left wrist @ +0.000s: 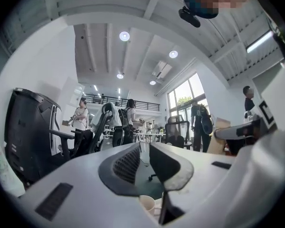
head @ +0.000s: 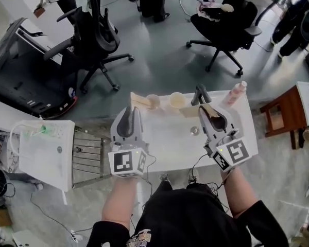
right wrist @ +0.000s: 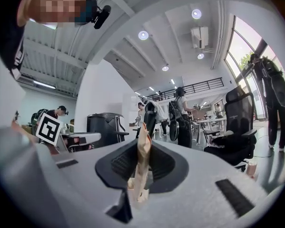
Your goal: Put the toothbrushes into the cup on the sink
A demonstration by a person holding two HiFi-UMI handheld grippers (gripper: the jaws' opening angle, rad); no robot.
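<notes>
Right tool [right wrist: 143, 151] clenched on a tan, paper-wrapped strip, likely a toothbrush [right wrist: 142, 167]. The strip stands upright between the pads, long axis across the jaws, top end poking above them. Left tool [head: 129, 112] released: narrow gap between the jaws, nothing in it, one cup rim showing below the gap.

Key relation: both cups sit at the back edge of the white counter [head: 167, 138], ahead and to the left of the right tool's tip. The right cup [head: 177, 101] is nearer to it, just left of the faucet [head: 200, 93]. The left cup [head: 153, 102] is nearer the left tool. My read is that the right hand carries its strip left and forward to above a cup, then lowers it end-first.

Counts:
- cups: 2
- tan strips: 1 held, 1 lying flat at the back left [head: 139, 101] beside the left cup; a tan patch just left of the right tool's tip can't be told from the held one
- pink bottle [head: 237, 92]: 1
- faucet: 1
</notes>
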